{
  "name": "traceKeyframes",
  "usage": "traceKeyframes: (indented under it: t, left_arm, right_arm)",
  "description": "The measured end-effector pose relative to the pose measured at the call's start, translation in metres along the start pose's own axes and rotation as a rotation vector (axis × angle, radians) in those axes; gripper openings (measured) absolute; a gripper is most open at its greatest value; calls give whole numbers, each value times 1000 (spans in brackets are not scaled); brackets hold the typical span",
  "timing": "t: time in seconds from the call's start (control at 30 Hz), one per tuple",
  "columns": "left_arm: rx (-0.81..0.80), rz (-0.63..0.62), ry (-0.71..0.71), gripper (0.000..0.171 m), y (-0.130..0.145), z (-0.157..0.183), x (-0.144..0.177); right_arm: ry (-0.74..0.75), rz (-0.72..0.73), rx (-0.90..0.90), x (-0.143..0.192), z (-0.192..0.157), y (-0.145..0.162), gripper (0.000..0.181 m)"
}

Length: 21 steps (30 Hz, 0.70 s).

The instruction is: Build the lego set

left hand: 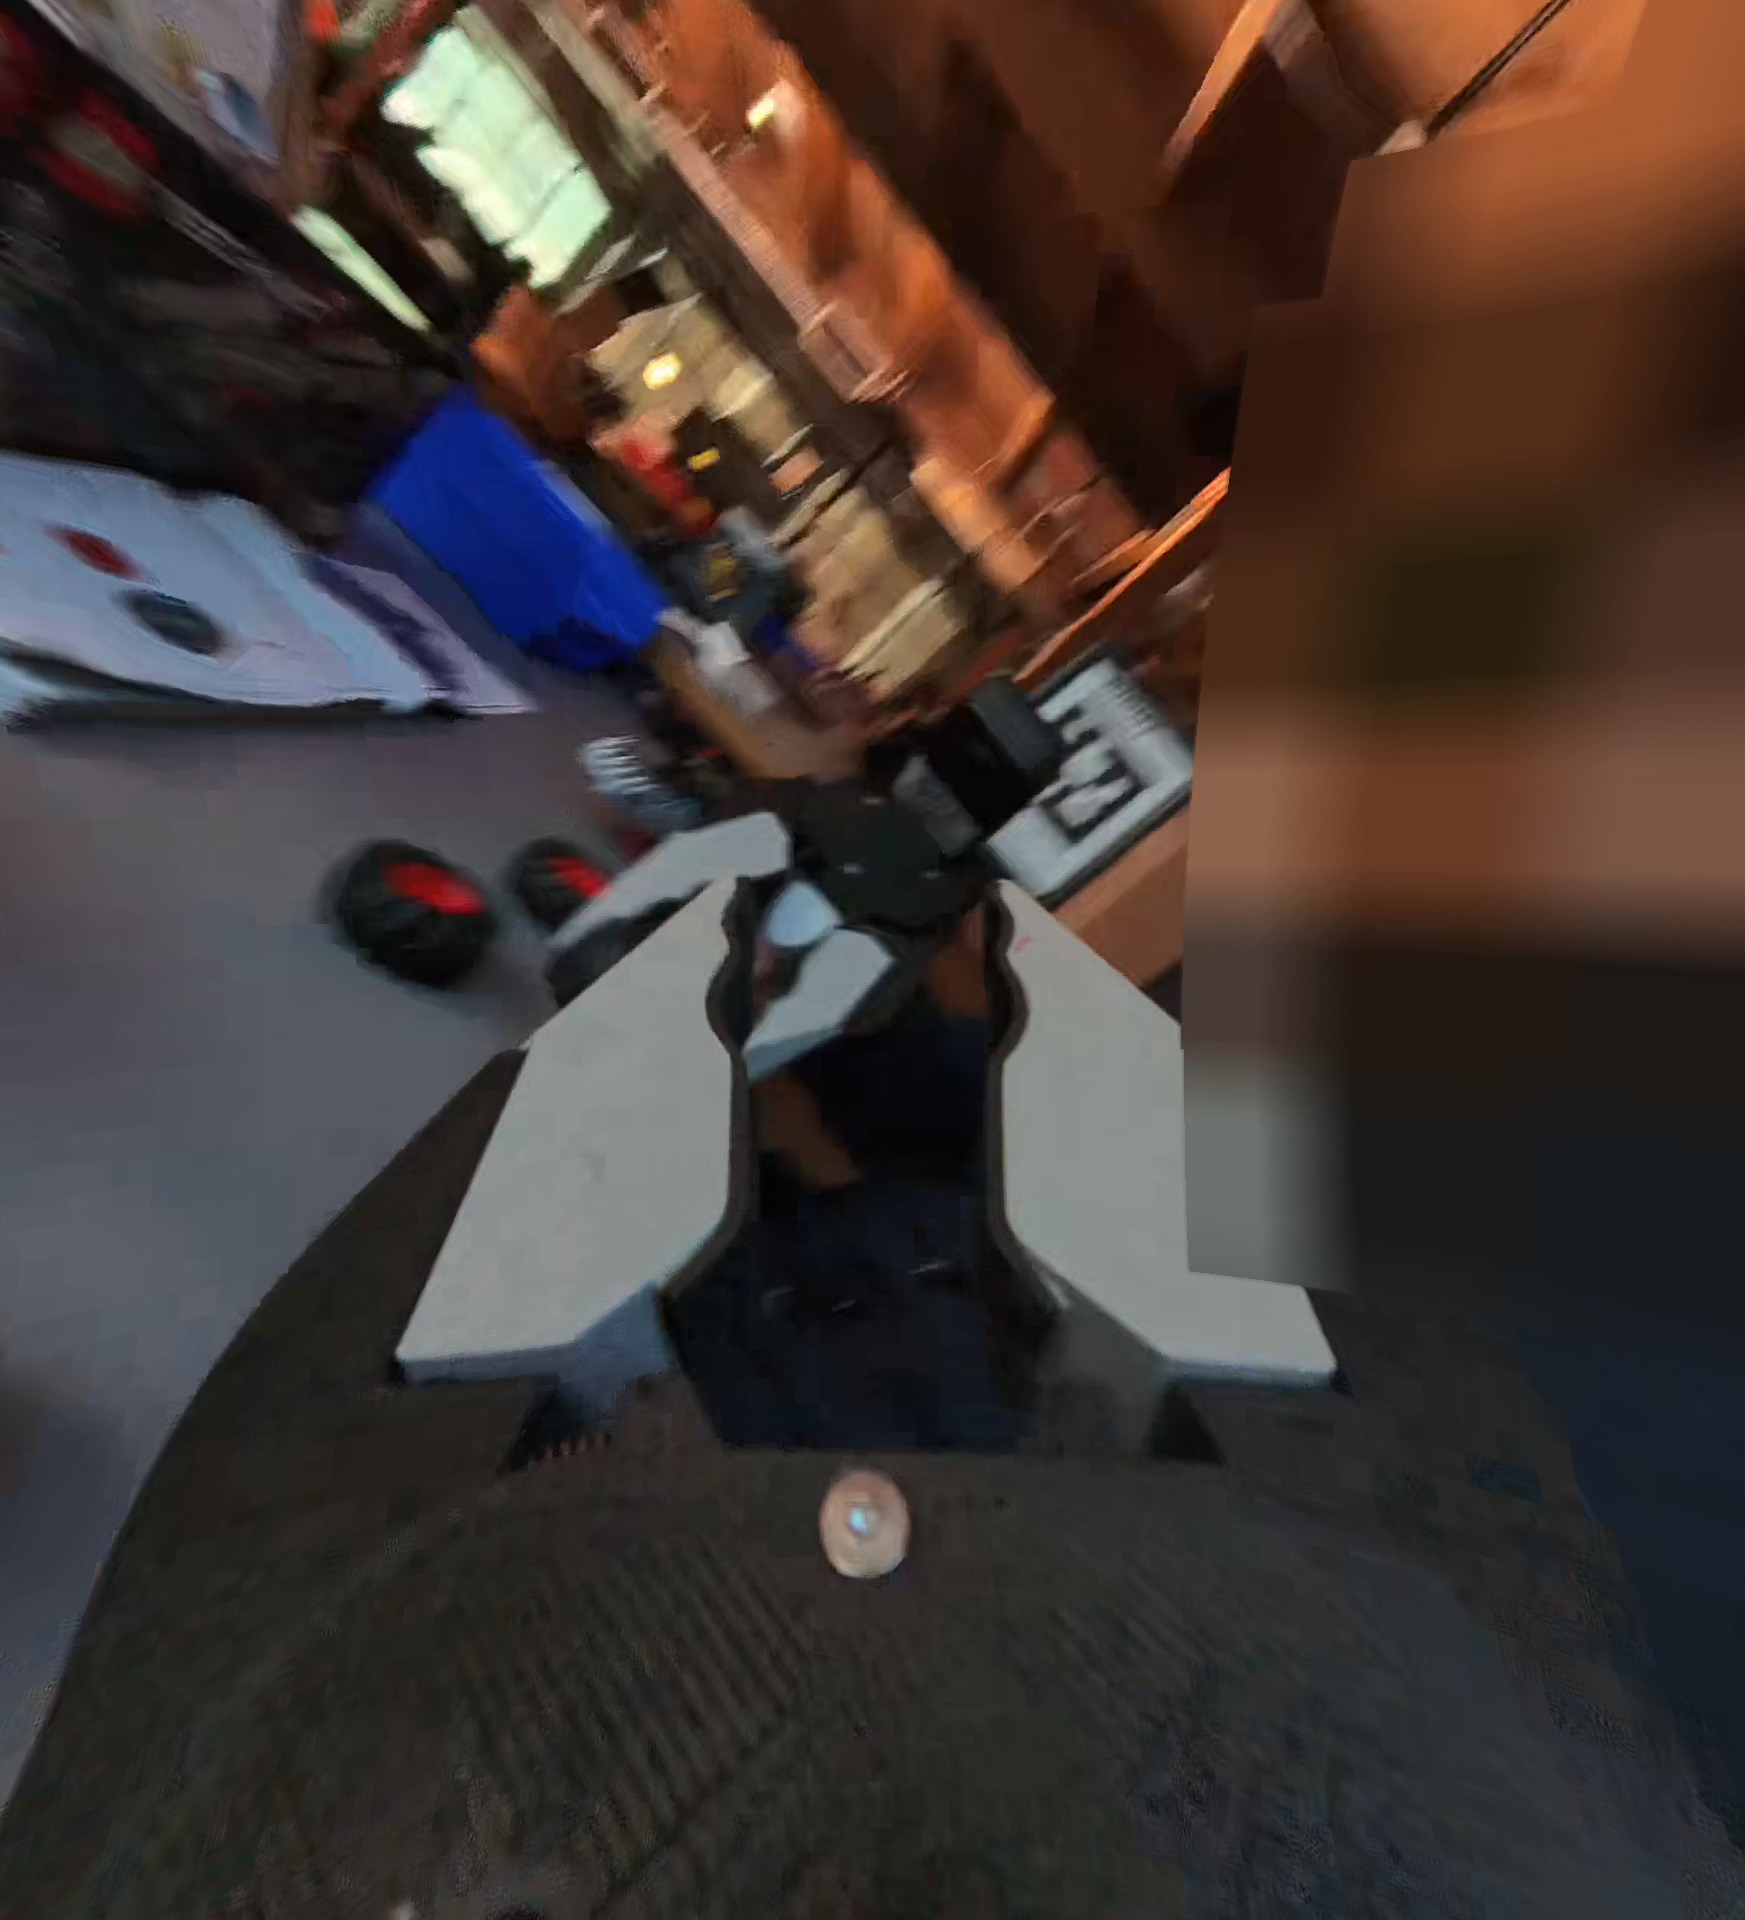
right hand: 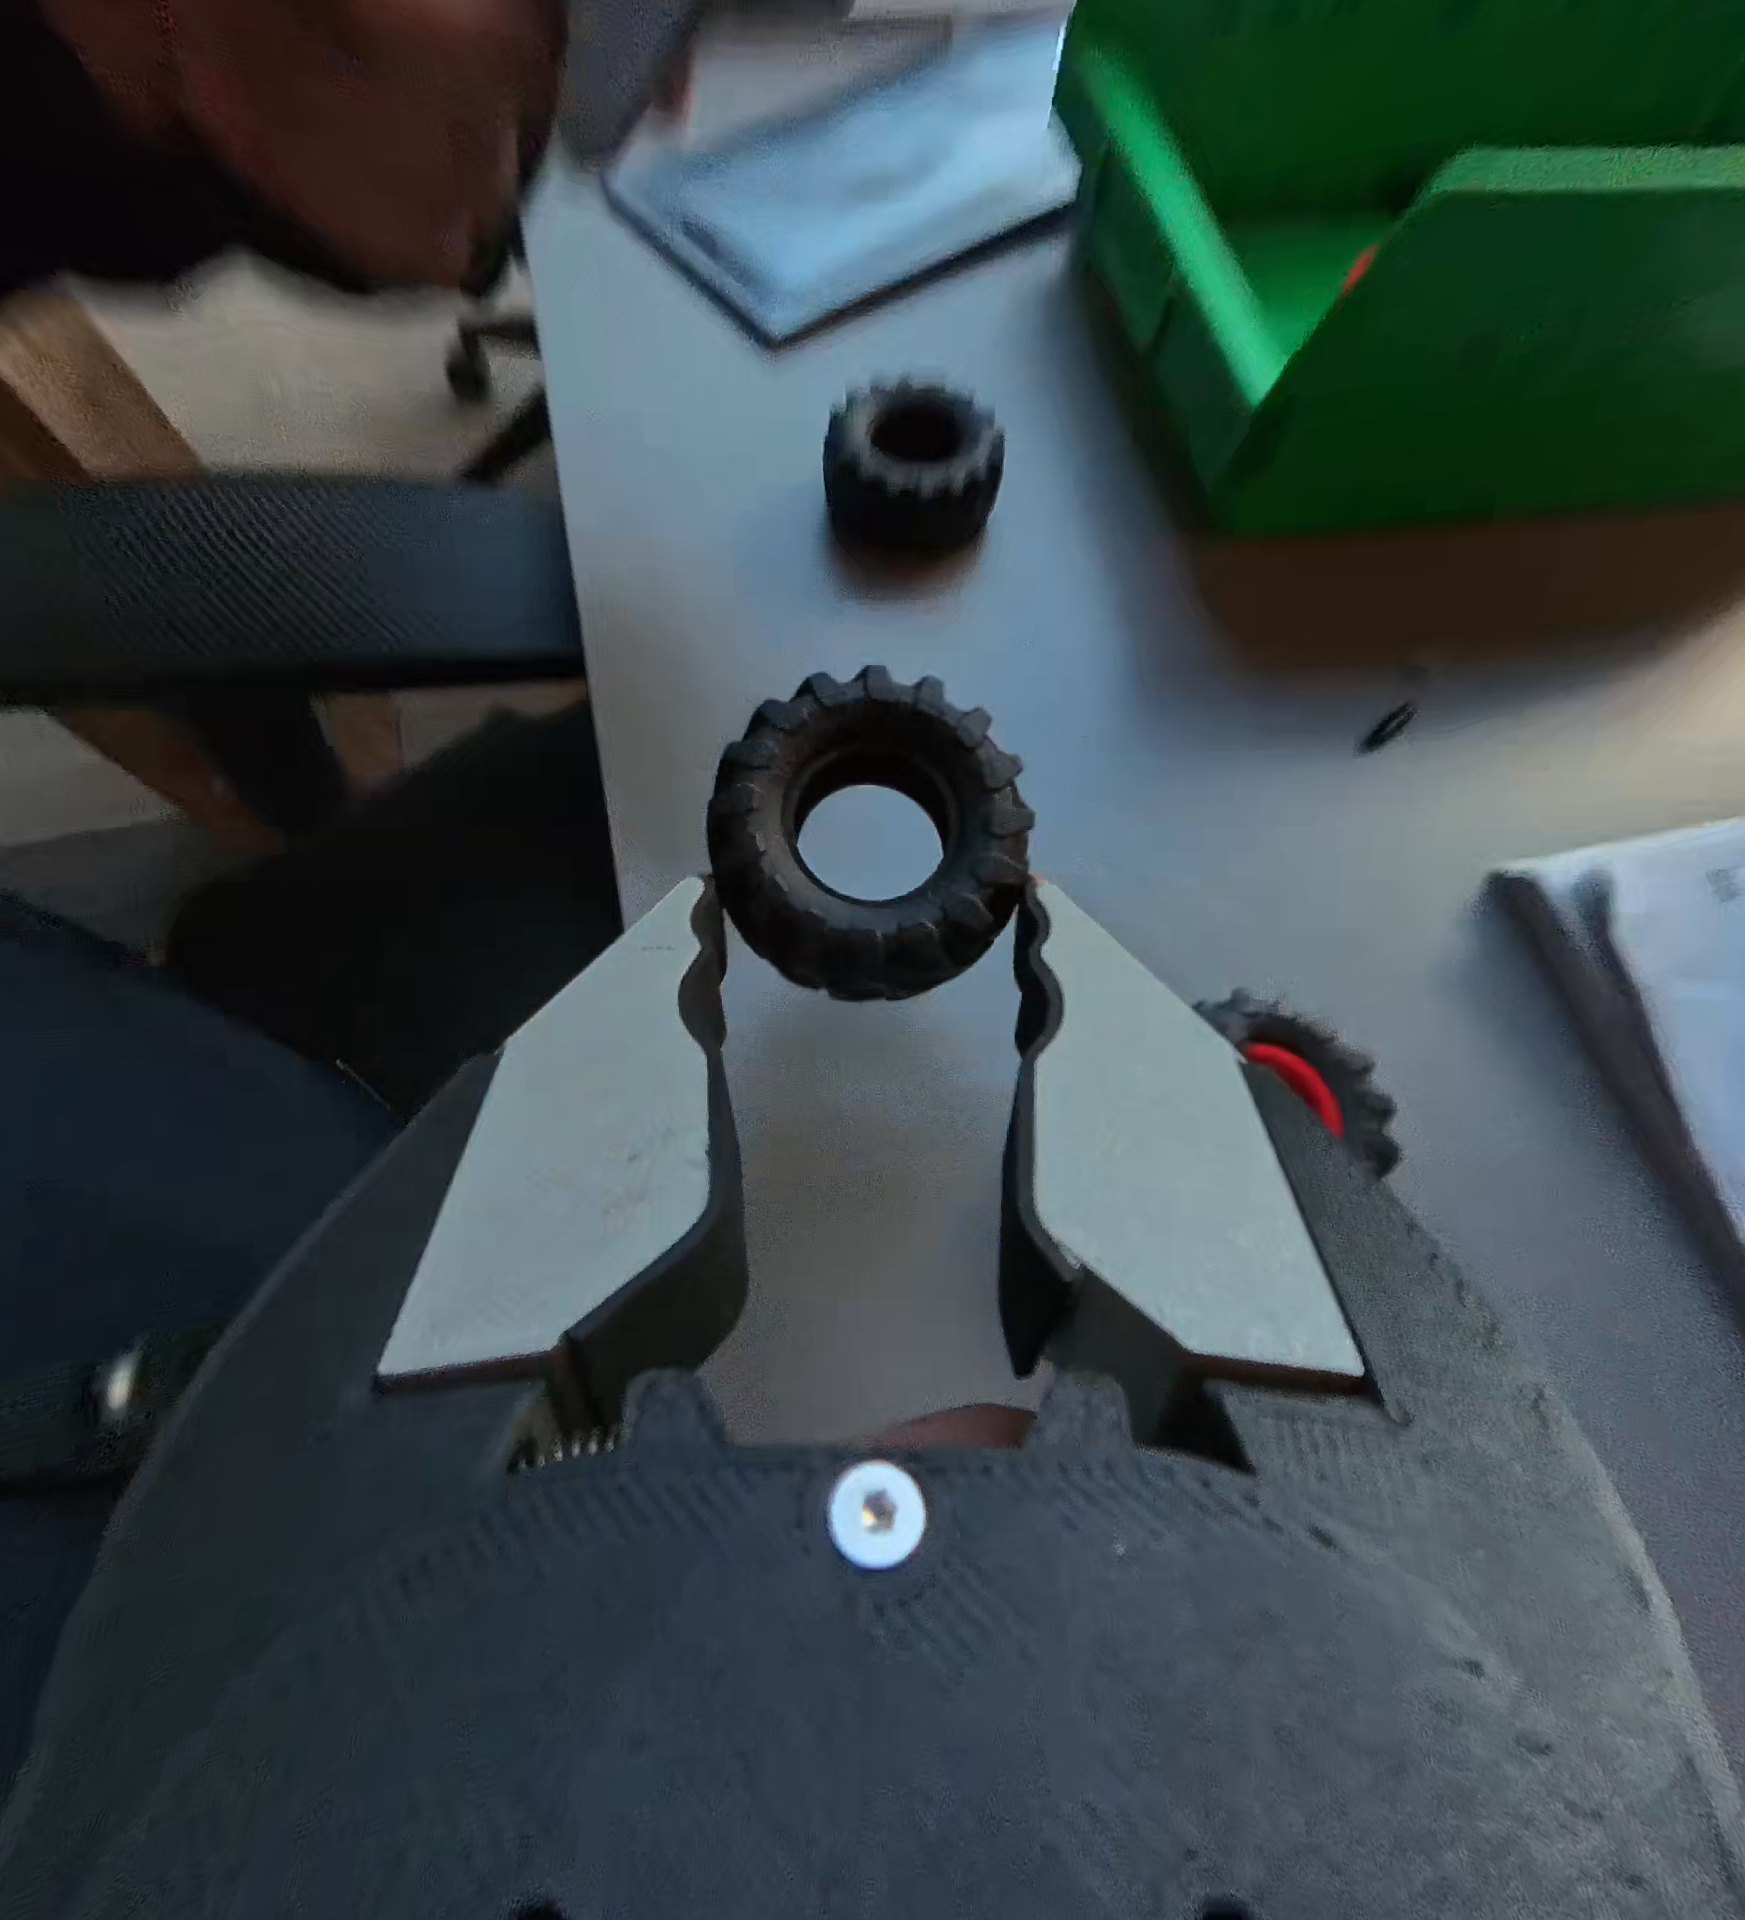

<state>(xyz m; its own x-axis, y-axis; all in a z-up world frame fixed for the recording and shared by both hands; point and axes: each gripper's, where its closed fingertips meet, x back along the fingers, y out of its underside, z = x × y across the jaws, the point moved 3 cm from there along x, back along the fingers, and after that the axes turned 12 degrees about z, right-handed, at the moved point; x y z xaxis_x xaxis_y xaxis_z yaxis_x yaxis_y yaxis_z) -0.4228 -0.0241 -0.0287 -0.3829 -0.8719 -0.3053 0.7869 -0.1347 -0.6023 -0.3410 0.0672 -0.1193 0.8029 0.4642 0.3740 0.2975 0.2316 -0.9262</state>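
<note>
one bare black tire (right hand: 868, 847) sits pinched at the right gripper (right hand: 870, 904) tips, lifted off the grey table (right hand: 1211, 831); the left gripper (left hand: 868, 925) gapes empty. another hubless tire (right hand: 913, 473) waits beyond, two red-hubbed wheels (left hand: 411, 909) look finished; most of the build remains.

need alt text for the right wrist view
The right gripper holds a black rubber tyre by its tread above a grey table. A second empty tyre and a green box lie beyond.
</note>
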Motion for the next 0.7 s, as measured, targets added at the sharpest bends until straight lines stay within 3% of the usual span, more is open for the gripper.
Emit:
traceKeyframes:
  t: [0.03,0.07,0.13,0.23,0.4,0.5,0.6,0.7]
  left_arm:
    - [-167,-75,-121,49,-15,-10,4]
    - [-326,-146,-268,58,-35,-27,9]
    - [-552,-265,-556,57,-87,-72,24]
    - [-610,-458,-784,42,-144,-143,38]
    - [-549,-841,-948,54,-151,-231,42]
    - [-505,-927,-963,55,-148,-253,40]
    - [-467,-1018,-988,30,-142,-264,47]
    - [-495,-1053,-1012,31,-142,-265,47]
  right_arm:
    - [6,-54,3,-9,1,12,53]
    - [24,-88,21,-16,4,21,53]
    - [56,-150,42,-26,13,35,53]
    - [34,-173,6,-31,14,43,53]
    - [9,-169,-30,-30,15,45,53]
    - [-2,-160,-35,-28,15,45,52]
    - [-4,-145,-25,-24,13,43,51]
    - [0,-122,-20,-19,12,40,49]
